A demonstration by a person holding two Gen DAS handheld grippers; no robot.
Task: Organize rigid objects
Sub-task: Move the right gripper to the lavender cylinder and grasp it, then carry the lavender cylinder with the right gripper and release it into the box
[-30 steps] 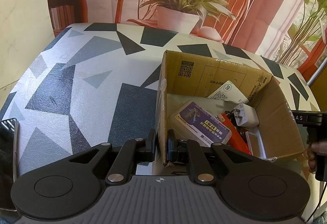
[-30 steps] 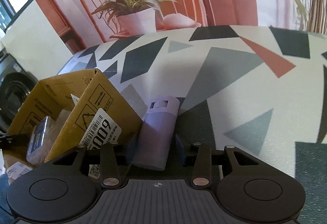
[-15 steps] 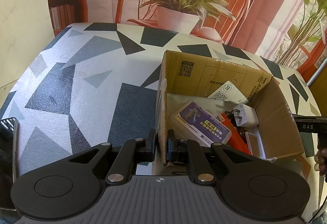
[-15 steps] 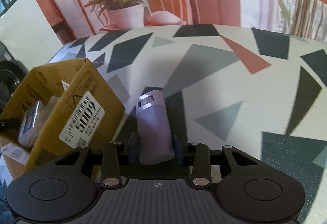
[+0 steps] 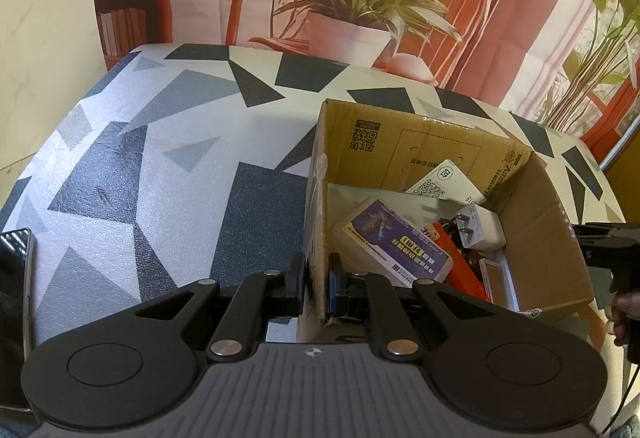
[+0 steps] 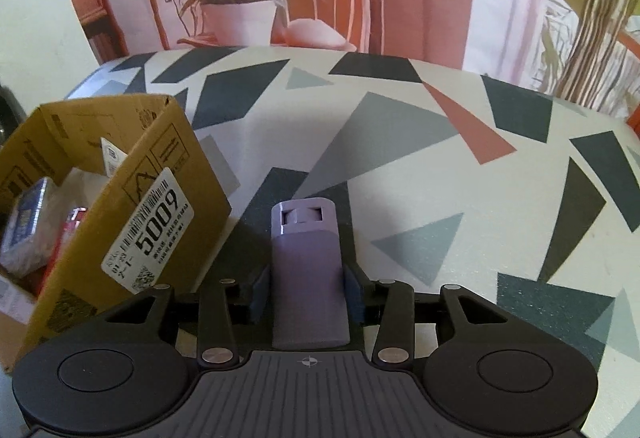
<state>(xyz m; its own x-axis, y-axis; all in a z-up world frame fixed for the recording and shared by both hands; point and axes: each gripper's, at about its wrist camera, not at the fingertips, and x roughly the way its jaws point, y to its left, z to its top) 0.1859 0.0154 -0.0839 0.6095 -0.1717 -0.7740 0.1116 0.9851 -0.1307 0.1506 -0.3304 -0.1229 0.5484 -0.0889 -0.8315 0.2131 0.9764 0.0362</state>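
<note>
An open cardboard box (image 5: pixel 436 154) stands on the patterned table. My left gripper (image 5: pixel 318 278) is shut on the box's left wall, one finger inside and one outside. Inside lie a purple-labelled packet (image 5: pixel 394 240), a white plug adapter (image 5: pixel 480 228), a white card (image 5: pixel 444 182) and an orange item (image 5: pixel 460 266). My right gripper (image 6: pixel 306 292) is shut on a lilac flip-top container (image 6: pixel 306 270), held just right of the box (image 6: pixel 132 198). The right gripper also shows at the left wrist view's right edge (image 5: pixel 608 242).
A dark phone (image 5: pixel 14 314) lies at the table's left edge. The table (image 6: pixel 420 166) stretches right of the box with grey, black and pink shapes. A potted plant (image 5: pixel 356 14) and an orange chair stand behind the far edge.
My right gripper has swung right with the lilac container, away from the box wall, and the container now points straight ahead. My left gripper has not moved.
</note>
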